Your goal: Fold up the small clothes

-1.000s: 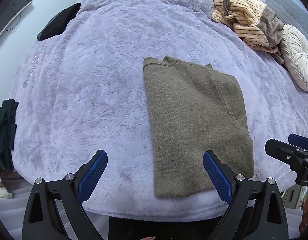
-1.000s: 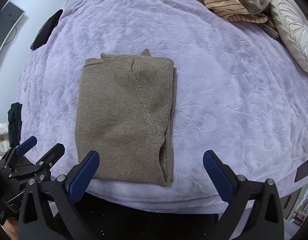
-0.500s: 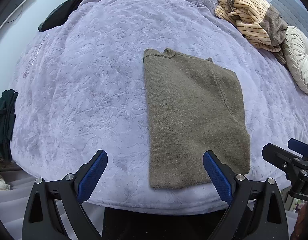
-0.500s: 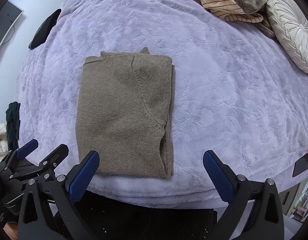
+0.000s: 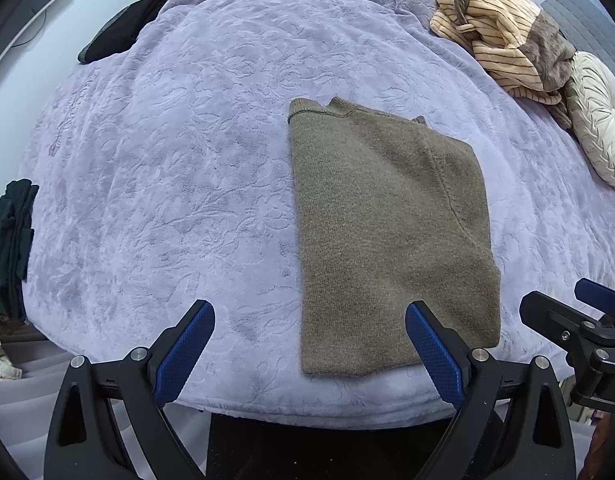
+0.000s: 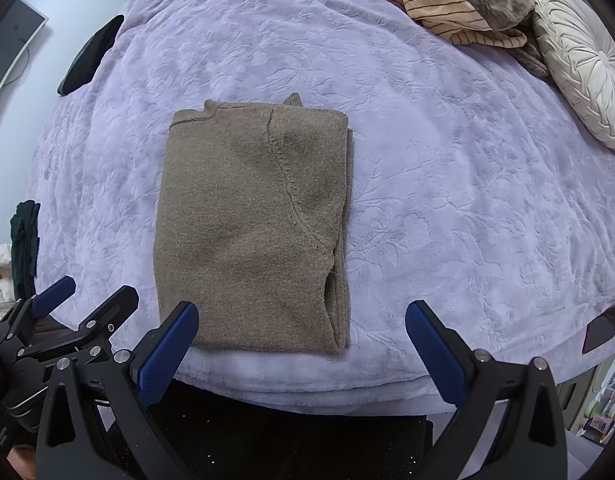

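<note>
Olive knit sweater point(image 6: 251, 232) folded rect. on embossed plush lilac blanket point(image 6: 447, 200).

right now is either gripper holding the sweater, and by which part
Nothing is held. The left gripper and right gripper are both open and empty above the bed edge; the folded sweater lies flat on the blanket.

Lilac embossed blanket point(image 6: 447, 184), round cream cushion point(image 6: 583, 64), black item at far-left edge point(image 5: 125, 26), wall monitor point(image 6: 7, 44)

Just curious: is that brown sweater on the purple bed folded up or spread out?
Folded. The brown sweater lies as a neat rectangle, no sleeves sticking out, with layered edges showing along its right side.
</note>
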`<state>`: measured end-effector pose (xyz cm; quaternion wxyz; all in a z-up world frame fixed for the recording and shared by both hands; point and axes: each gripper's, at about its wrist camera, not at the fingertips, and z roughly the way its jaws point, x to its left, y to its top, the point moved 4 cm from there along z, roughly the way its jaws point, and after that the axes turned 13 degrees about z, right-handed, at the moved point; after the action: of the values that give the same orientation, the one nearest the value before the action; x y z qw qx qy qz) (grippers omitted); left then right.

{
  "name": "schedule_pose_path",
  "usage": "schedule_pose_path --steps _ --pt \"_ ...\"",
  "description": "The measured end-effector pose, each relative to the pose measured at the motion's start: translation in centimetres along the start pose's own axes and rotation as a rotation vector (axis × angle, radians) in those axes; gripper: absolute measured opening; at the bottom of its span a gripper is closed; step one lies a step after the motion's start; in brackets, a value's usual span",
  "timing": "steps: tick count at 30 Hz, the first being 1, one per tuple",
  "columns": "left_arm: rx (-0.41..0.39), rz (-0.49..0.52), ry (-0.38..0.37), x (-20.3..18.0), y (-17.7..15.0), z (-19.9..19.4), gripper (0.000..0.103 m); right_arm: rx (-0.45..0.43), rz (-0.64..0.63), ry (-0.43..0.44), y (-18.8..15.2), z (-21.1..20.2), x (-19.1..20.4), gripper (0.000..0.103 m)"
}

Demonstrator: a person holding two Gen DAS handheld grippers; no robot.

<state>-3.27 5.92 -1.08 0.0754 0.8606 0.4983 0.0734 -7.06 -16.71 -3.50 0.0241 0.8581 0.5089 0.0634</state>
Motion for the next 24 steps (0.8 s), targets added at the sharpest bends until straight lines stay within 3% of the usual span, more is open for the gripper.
schedule_pose_path --steps 24 --pt "0.003 -0.001 0.017 -0.02 -0.29 -0.21 0.097 0.005 -0.012 -0.012 -0.2 0.27 0.24 0.103"
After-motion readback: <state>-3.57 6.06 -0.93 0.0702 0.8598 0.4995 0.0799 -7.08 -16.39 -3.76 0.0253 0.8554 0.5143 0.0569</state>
